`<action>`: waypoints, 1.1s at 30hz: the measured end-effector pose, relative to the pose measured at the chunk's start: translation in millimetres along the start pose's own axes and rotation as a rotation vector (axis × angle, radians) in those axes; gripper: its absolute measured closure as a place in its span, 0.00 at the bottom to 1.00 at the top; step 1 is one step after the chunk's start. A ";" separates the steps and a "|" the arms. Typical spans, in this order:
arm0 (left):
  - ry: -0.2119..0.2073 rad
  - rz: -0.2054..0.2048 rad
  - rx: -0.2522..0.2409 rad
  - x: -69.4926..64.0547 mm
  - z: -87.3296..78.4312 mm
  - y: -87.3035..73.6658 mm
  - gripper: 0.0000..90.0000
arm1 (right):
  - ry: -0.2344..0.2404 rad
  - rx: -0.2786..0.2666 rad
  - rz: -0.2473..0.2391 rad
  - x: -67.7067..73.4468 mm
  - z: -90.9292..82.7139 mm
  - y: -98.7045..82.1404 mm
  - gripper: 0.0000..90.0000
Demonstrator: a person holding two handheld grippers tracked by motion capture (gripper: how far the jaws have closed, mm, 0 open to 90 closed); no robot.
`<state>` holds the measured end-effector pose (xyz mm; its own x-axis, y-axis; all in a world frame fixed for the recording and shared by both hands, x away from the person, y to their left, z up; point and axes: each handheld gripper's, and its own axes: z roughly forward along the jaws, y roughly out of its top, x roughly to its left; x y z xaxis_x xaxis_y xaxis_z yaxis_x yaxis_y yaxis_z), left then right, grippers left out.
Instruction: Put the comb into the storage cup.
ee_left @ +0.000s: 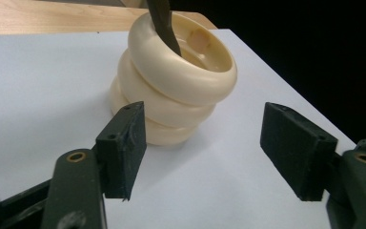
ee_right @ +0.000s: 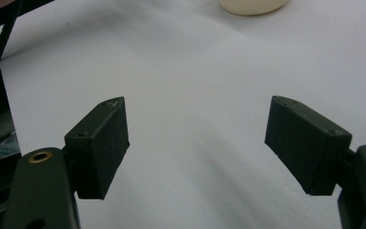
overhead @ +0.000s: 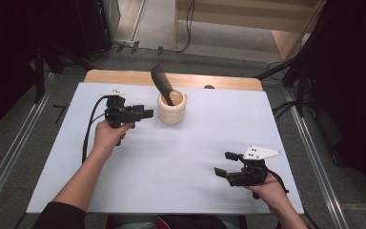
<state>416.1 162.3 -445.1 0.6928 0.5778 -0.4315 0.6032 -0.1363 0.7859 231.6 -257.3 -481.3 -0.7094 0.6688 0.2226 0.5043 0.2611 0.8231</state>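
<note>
A cream ribbed holder (overhead: 171, 108) made of stacked rings stands on the white table top (overhead: 195, 143) near its far middle. A dark spatula-like tool (overhead: 162, 82) leans out of it to the upper left. My left gripper (overhead: 145, 113) is just left of the holder, pointing at it, open with nothing between its jaws. In the left gripper view the holder (ee_left: 171, 90) sits a short way ahead of the gripper (ee_left: 202, 148) and the tool (ee_left: 163, 21) dips into its mouth. My right gripper (overhead: 225, 163) rests open at the near right over bare table, empty (ee_right: 198, 148).
The white top lies on a wooden table whose far edge (overhead: 171, 78) shows behind the holder. Dark stands and cables (overhead: 295, 71) flank the table on the floor. A metal rail (overhead: 9, 157) runs along the left side.
</note>
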 end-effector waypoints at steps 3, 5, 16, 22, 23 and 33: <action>-0.002 0.005 0.003 -2.7 -2.9 -2.8 0.37 | -0.001 -0.012 -0.002 0.7 -1.7 0.3 0.23; -0.013 -0.002 0.003 -4.1 -4.2 -5.0 0.37 | -0.001 -0.021 0.001 0.9 -2.5 0.5 0.23; -0.034 0.008 0.040 -12.0 -9.1 -16.6 0.34 | -0.010 -0.023 0.008 -0.3 -3.5 0.2 0.23; -0.049 0.009 0.067 -19.2 -14.9 -23.1 0.34 | -0.009 -0.020 0.008 -0.4 -3.7 0.2 0.23; -0.049 0.010 0.068 -20.5 -15.5 -24.1 0.34 | -0.010 -0.021 0.008 -0.4 -3.5 0.2 0.23; -0.054 0.035 0.112 -33.0 -24.1 -35.2 0.34 | -0.006 -0.020 0.007 -0.7 -3.1 0.0 0.23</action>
<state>362.5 167.5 -447.9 0.7325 0.5272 -0.4308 0.6168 -0.2459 0.7477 230.5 -259.9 -479.8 -0.7028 0.6746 0.2257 0.4997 0.2423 0.8316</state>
